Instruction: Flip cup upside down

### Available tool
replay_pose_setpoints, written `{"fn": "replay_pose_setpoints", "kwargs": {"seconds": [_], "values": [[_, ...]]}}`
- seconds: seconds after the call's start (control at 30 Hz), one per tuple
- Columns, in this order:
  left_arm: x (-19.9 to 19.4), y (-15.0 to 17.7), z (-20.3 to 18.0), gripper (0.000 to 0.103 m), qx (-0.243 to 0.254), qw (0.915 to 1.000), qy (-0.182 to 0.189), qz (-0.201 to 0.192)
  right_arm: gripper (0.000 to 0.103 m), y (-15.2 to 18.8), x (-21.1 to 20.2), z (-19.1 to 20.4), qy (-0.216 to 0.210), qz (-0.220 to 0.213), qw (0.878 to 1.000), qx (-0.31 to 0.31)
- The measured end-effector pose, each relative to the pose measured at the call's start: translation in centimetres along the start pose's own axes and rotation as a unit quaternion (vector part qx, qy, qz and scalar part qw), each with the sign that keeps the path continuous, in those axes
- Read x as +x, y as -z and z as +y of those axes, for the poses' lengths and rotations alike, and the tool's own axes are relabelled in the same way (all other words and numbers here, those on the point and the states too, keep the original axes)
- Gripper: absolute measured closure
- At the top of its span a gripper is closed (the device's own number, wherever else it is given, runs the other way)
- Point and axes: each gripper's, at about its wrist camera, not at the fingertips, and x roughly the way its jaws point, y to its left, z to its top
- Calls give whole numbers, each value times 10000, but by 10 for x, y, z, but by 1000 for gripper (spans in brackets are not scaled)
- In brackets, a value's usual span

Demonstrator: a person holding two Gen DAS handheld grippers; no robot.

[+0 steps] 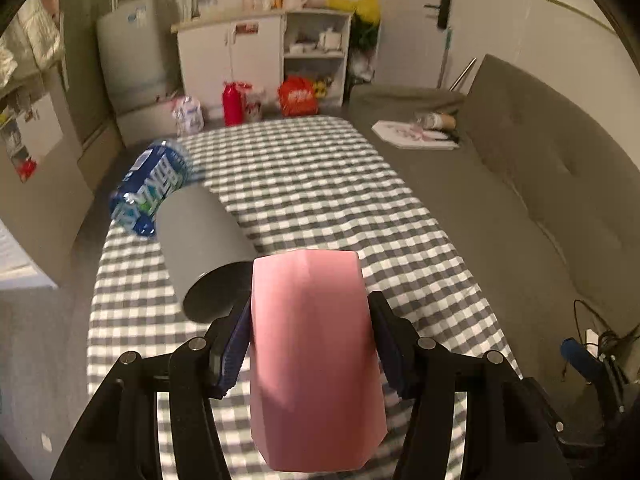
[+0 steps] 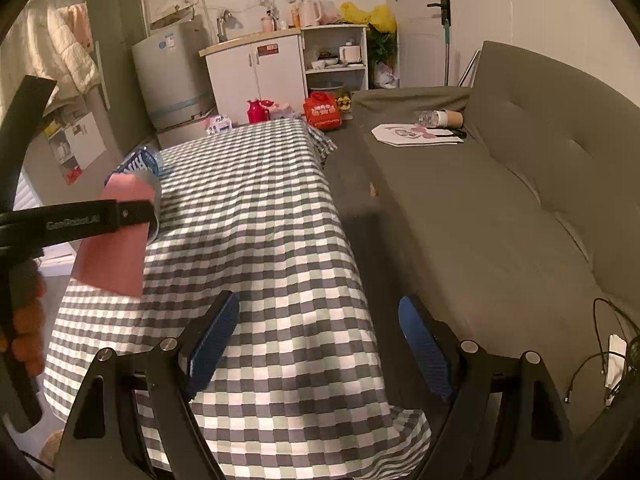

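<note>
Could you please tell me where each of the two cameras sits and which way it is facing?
Left wrist: on the left gripper, looking along its fingers over the checked table toward the white cabinet; its fingers clamp the pink cup.
Right wrist: on the right gripper, facing the same way from beside the grey sofa; its open fingers show.
Shared: table, pink cup, grey cup, blue-labelled bottle, cabinet, sofa.

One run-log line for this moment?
left gripper: shut on pink cup, lifted over checkered table | right gripper: open, empty | grey cup: on its side
</note>
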Motion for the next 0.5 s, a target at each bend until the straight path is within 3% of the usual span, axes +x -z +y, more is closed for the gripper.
{"fn": "replay_pose_setpoints", "kwargs": {"seconds": [0.17, 0.37, 0.5], "values": [[6, 25, -6, 45, 313, 9986, -173, -387, 21, 5, 12, 4, 7, 97, 9999, -69], [-15, 51, -3, 45, 320, 9966, -106, -747, 21, 4, 16, 7, 8, 97, 9999, -97], [-36, 64, -7, 45, 528, 9963, -28, -672, 21, 3, 10, 9, -5, 26, 9999, -118]]}}
